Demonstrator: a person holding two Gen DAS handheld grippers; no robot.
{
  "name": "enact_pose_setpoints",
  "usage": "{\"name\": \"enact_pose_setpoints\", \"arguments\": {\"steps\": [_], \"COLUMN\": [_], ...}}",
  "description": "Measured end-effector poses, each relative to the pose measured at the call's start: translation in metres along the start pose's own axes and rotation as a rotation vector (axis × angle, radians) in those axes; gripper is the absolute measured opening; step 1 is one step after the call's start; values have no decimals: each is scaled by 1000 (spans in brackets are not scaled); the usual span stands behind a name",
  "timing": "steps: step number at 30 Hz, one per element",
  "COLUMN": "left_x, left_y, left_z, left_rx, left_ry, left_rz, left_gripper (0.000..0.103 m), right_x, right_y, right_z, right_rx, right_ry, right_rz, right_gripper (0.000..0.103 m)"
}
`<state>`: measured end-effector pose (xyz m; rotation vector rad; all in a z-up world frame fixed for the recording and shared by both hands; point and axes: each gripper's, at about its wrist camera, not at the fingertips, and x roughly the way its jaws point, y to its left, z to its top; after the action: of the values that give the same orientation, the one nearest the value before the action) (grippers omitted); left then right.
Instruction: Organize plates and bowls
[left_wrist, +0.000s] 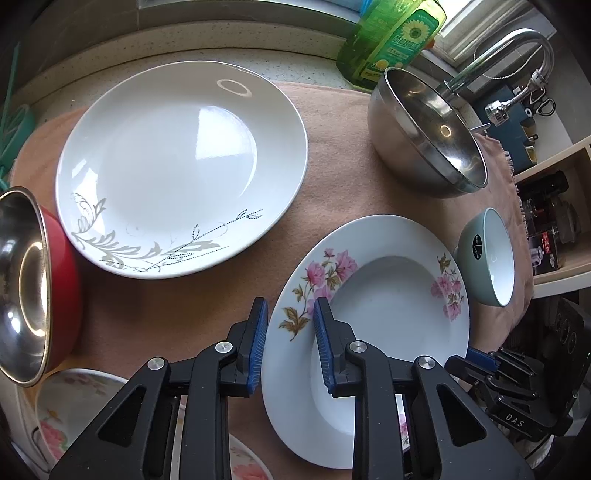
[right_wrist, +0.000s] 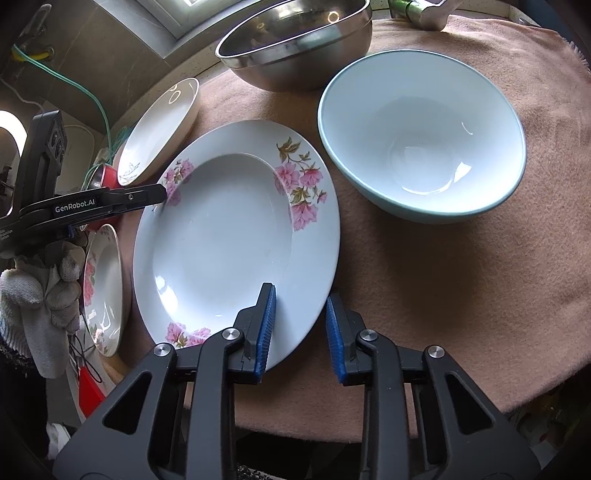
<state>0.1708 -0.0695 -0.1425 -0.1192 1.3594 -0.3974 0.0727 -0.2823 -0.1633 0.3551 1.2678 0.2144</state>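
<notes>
Right claw (right_wrist: 301, 328) straddles pink-flowered white plate (right_wrist: 236, 236) rim.

Twin hand-held tools in matte black plastic: the left gripper (left_wrist: 290, 343) carries two fingers faced with ribbed blue pads (left_wrist: 259, 345), each finger hinged on angular black link arms with triangular cut-outs and pinned by round silver screws (left_wrist: 225, 346). The right gripper (right_wrist: 301, 332) matches it, with the same blue ribbed pads (right_wrist: 267, 328) and silver pivot screws (right_wrist: 367, 335). Seen from the right wrist, white "GenRobot.AI" lettering (right_wrist: 75, 208) marks the left tool's black body, and a white knitted glove (right_wrist: 37, 295) covers the hand beneath it. From the left wrist, the right tool's side reads "DAS" (left_wrist: 514, 424).
</notes>
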Motion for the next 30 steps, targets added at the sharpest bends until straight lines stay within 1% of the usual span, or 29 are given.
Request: {"name": "enact_pose_setpoints", "arguments": {"steps": [16, 30], "left_x": [-2, -5], "left_y": [-5, -10], "left_z": [-11, -28], "left_rx": [6, -2], "left_ry": [-2, -2], "left_rz": [18, 25], "left_gripper": [24, 24], "right_x": [-2, 3], "right_y": [0, 3], "right_z": [-3, -3], "right_rx": [-23, -43], "right_ry": [15, 32], "right_rz": [-14, -18], "right_gripper": [28, 28]}}
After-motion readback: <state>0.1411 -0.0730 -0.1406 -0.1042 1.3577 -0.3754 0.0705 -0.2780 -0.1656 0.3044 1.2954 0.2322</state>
